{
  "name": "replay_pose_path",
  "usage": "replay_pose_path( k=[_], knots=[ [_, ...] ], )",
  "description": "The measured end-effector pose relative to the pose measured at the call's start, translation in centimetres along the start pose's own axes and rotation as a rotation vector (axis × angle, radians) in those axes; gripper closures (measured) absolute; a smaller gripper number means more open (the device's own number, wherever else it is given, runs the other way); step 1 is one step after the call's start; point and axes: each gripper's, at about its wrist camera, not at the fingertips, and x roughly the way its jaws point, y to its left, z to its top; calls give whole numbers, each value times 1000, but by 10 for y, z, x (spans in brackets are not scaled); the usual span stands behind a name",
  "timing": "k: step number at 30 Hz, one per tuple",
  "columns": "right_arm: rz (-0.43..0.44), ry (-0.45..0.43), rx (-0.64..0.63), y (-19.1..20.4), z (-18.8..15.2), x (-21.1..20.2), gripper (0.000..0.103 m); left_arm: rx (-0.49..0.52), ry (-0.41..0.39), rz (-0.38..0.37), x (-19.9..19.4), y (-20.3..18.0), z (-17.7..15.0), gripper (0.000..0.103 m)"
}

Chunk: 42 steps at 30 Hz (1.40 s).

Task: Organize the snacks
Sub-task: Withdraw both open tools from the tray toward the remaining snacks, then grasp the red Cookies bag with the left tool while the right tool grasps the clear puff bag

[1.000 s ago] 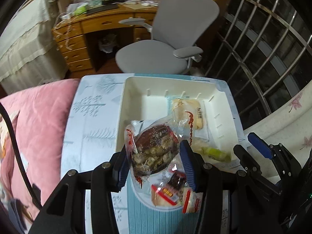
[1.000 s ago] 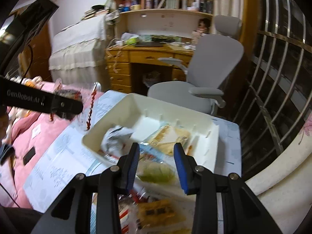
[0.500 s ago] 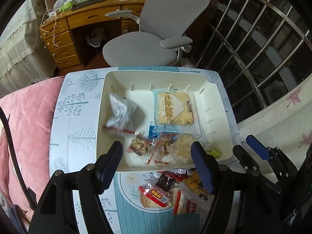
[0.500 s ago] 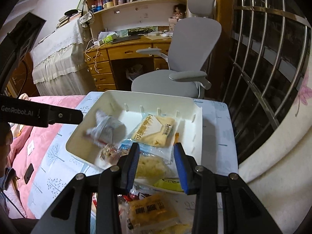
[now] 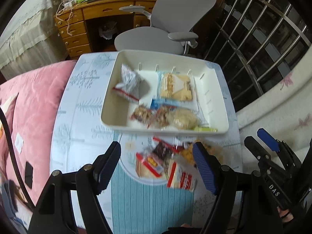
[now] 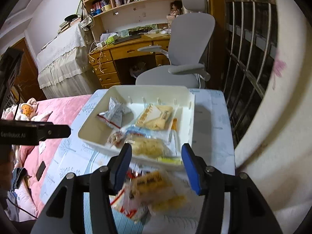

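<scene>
A cream tray [image 5: 109,105] [image 6: 91,120] on the small table holds several snack packets: a white crumpled bag [image 5: 127,82], a yellow-white flat pack [image 5: 176,86], a clear nut packet [image 5: 150,115] and a pale bun packet [image 5: 184,120] [image 6: 147,147]. A loose pile of packets [image 5: 165,165] [image 6: 154,191] lies in front of the tray. My left gripper [image 5: 157,165] is open and empty above the pile. My right gripper [image 6: 156,167] is open and empty over the pile's right side; it also shows in the left wrist view [image 5: 259,142].
The table [image 5: 81,105] wears a pale blue tree-print cloth. A pink bed quilt [image 5: 29,105] lies at the left, a grey office chair [image 5: 165,29] and wooden desk [image 5: 81,29] behind, and window bars [image 5: 263,35] and a curtain at the right.
My left gripper opened, dropped the nut packet into the tray and pulled back over the pile. My right gripper opened wider and drew back from the tray.
</scene>
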Motion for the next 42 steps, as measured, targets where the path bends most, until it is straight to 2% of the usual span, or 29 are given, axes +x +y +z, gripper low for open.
replay_pose_path(
  k=[13, 23, 32, 42],
  knots=[
    [158, 138, 99, -24, -44, -20, 48, -56, 10, 36, -21, -10, -82, 28],
    [211, 245, 199, -46, -74, -18, 48, 15, 61, 26, -12, -39, -117, 24],
    [233, 334, 314, -73, -98, -1, 48, 113, 162, 23, 26, -68, -127, 19],
    [303, 413, 425, -98, -124, 32, 48, 156, 287, 38, 98, -88, -118, 18]
  ],
)
